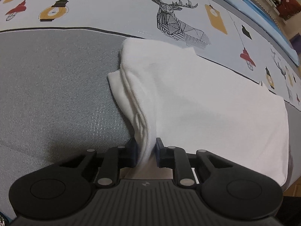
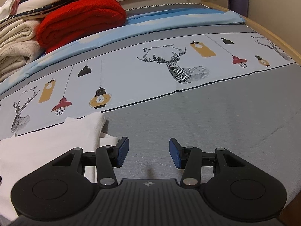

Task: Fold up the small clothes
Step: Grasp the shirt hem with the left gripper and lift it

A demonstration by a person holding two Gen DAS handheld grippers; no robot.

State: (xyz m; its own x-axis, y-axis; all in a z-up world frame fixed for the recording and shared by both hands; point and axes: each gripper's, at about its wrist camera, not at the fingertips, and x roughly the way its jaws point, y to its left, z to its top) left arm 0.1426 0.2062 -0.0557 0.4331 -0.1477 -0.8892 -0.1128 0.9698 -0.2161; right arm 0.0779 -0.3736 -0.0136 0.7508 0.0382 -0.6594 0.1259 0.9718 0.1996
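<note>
A white garment (image 1: 197,98) lies folded on the grey part of the bedsheet (image 1: 56,75), its layered edge bunched up toward me. My left gripper (image 1: 147,151) is shut on that bunched edge, and the cloth fills the gap between the blue pads. In the right wrist view the same white garment (image 2: 47,146) lies at the lower left. My right gripper (image 2: 149,153) stands open just right of it over bare grey sheet (image 2: 207,122), with nothing between its fingers.
A band printed with deer and lanterns (image 2: 131,75) crosses the bed beyond the garment. At the back left are a folded red blanket (image 2: 80,17) and cream blankets (image 2: 17,43), and behind them a blue sheet (image 2: 169,18). A wooden bed edge (image 2: 282,37) runs along the right.
</note>
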